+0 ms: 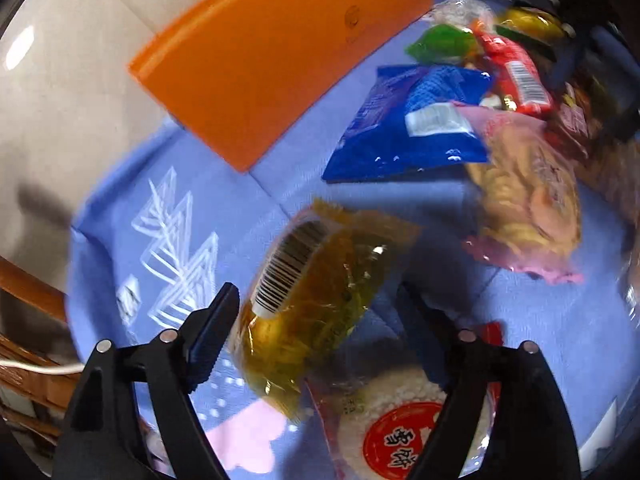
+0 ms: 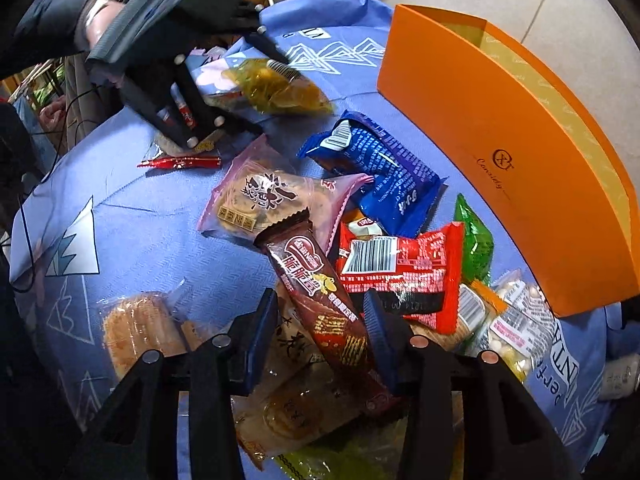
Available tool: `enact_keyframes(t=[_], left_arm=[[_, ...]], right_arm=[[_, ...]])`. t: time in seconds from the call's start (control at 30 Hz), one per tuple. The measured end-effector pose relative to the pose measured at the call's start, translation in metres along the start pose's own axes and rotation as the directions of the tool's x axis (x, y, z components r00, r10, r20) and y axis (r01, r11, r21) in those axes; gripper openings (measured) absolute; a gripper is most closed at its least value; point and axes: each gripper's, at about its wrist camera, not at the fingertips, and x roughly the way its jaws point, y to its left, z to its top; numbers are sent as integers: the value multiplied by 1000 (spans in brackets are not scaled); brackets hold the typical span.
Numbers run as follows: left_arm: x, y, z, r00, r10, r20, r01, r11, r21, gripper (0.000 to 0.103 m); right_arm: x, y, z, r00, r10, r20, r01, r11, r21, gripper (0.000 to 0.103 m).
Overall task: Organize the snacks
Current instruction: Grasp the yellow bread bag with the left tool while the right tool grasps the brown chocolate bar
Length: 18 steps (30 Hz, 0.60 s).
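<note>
Orange box is showing "Canaidy" script, centre right; cloth showing partial "NT", "Perfe", lower right.

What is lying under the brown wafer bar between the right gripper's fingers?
The brown wafer bar rests across a clear-wrapped pastry pack, and its top end overlaps the pink cracker packet. The right gripper straddles it. Whatever sits deeper in the pile is covered.

You face round table under blue cloth with white triangle print; pale beige floor beyond, brown wooden chair left.
</note>
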Motion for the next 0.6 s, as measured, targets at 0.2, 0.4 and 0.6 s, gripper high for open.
enact_keyframes(t=[0.2,0.4,0.6], left_arm=[[5,12,-3,996,-83,17,84,995,-46,81],[7,16,1,990,-140,19,141,989,-46,71],[-4,-5,-3,997,-69,41,71,997,-26,48]], right_arm=[[6,1,4,1000,11,-19,-11,1000,-23,44],[15,10,16,998,-11,-64,7,998,-65,33],[13,16,12,996,-40,-75,35,997,-68,26]])
